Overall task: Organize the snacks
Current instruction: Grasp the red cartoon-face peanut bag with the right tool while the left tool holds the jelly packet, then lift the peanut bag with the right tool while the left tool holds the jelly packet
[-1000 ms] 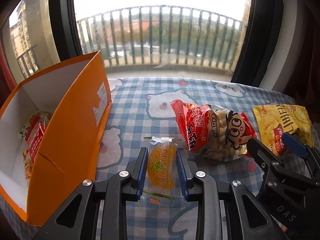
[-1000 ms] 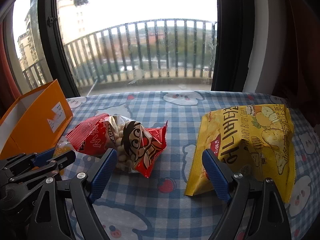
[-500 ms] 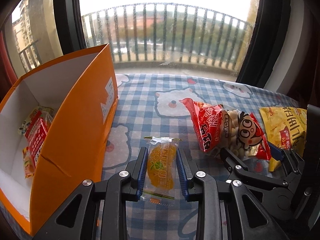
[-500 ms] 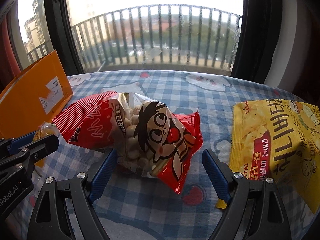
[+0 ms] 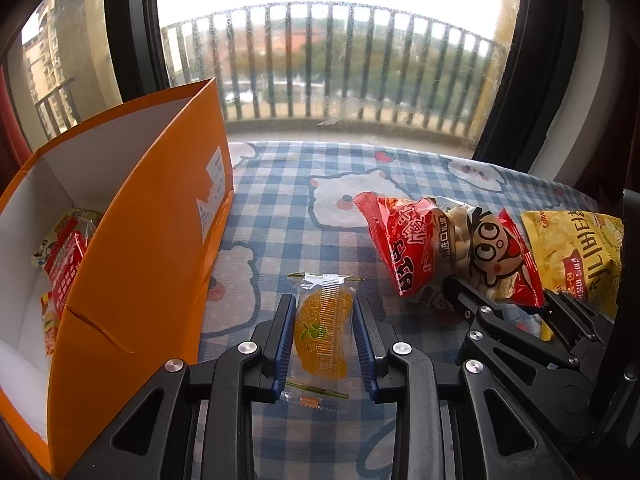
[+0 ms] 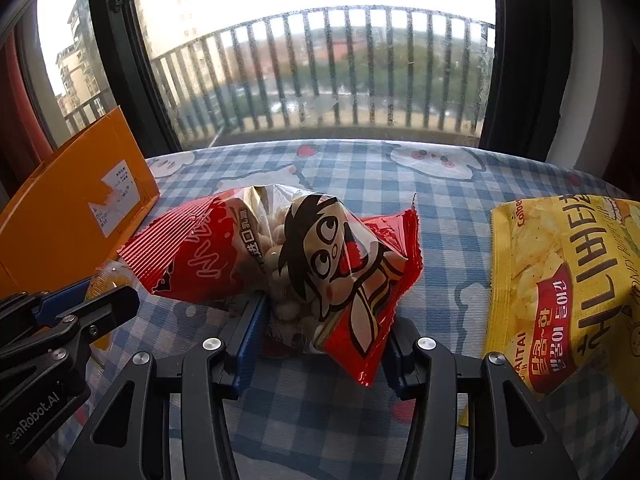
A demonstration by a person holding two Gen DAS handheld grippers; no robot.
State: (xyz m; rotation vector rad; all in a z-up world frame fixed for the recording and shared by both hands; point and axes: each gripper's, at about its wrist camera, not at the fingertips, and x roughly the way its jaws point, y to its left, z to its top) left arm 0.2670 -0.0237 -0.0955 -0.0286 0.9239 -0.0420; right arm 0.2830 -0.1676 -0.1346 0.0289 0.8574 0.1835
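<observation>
Now, at the left of the frame, the orange box [image 5: 132, 248] stands open on the checked table [image 5: 280, 216], red packets [image 5: 62, 256] half-hidden behind its wall. Lower centre, my left tool [image 5: 323, 332] grips a clear-wrapped orange jelly [image 5: 322, 328] by its sides; it looks light, slick and squashy, best held mid-body. In the right wrist view, centre frame, my right tool [image 6: 320, 332] has narrowed around the red snack bag [image 6: 280, 256], whose crinkly film probably crushes easily, so the puffy middle seems safest; firm contact is hard to confirm. At the right edge, the yellow chip bag [image 6: 568, 288] is cut off.
</observation>
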